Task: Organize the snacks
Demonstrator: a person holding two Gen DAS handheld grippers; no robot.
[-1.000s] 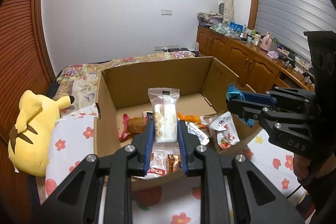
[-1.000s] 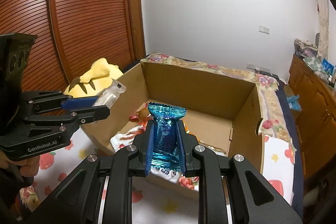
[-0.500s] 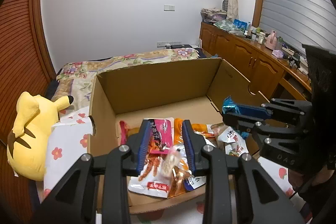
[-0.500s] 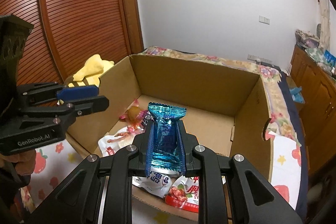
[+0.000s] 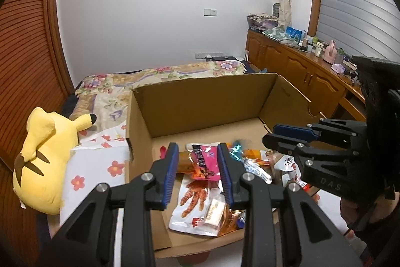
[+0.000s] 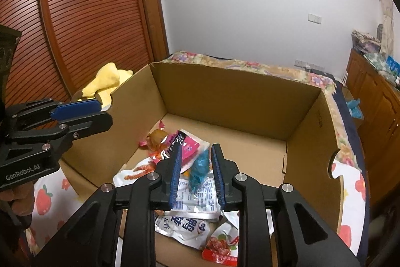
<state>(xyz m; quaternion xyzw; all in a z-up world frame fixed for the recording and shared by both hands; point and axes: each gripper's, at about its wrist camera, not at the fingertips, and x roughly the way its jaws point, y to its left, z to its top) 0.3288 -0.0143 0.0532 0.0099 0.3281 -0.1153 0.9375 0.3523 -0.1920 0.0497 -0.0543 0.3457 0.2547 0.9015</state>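
Note:
An open cardboard box point(image 5: 205, 101) point(image 6: 225, 101) on the bed holds several snack packets. My left gripper point(image 5: 197, 149) hovers over its near left part, open, with nothing between its fingers. A white wafer packet point(image 5: 215, 212) lies flat on the pile below, near a pink packet point(image 5: 205, 162) point(image 6: 185, 144). My right gripper point(image 6: 197, 149) point(image 5: 282, 134) is over the near right part and its jaws are opening. A blurred blue packet point(image 6: 200, 167) point(image 5: 236, 149) drops between them, free of the pads. The left gripper point(image 6: 95, 111) also shows at the right wrist view's left edge.
A yellow plush toy point(image 5: 42, 157) point(image 6: 107, 79) lies left of the box on the flowered sheet point(image 5: 100, 167). Wooden cabinets point(image 5: 300, 71) with clutter run along the right wall. A slatted wooden door point(image 6: 75, 16) stands at the left. A hand point(image 6: 17, 199) grips the left tool.
The left gripper opened and the white wafer packet fell into the box. The right gripper, shut on the blue packet until half a second ago, has let it slip down. Both moved forward over the box.

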